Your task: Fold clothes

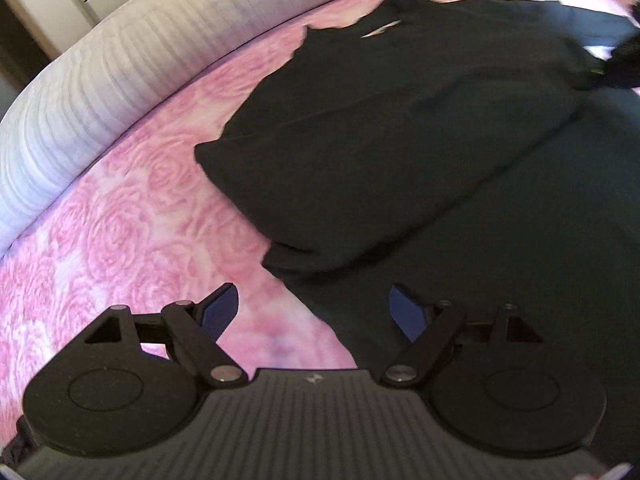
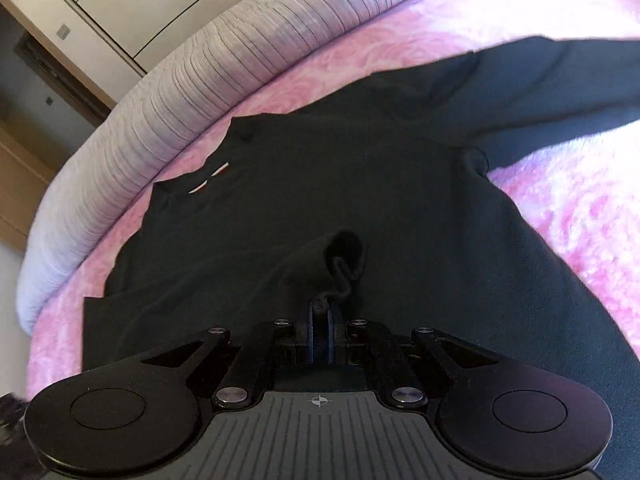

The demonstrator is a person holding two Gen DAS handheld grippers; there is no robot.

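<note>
A black shirt of soft, matte knit lies spread on a bed, over a pink blanket of plush fleece embossed with rose shapes. Along the far edge of the bed runs a pale quilted cover, ribbed with narrow parallel ridges. Beyond it stand smooth cream cupboard doors with thin dark seams.

In the right wrist view, one long sleeve reaches out to the right, and a small white mark shows at the neckline. The right gripper has its blue-padded fingers pressed close together on a bunched fold of the shirt's cloth, which rises in a wrinkled peak just ahead of the tips.

In the left wrist view, the shirt shows a sleeve folded across its body, forming a flat slab with a rounded edge. The left gripper stands wide apart and holds nothing; one finger is over the pink blanket, the other over the shirt's dark cloth.
</note>
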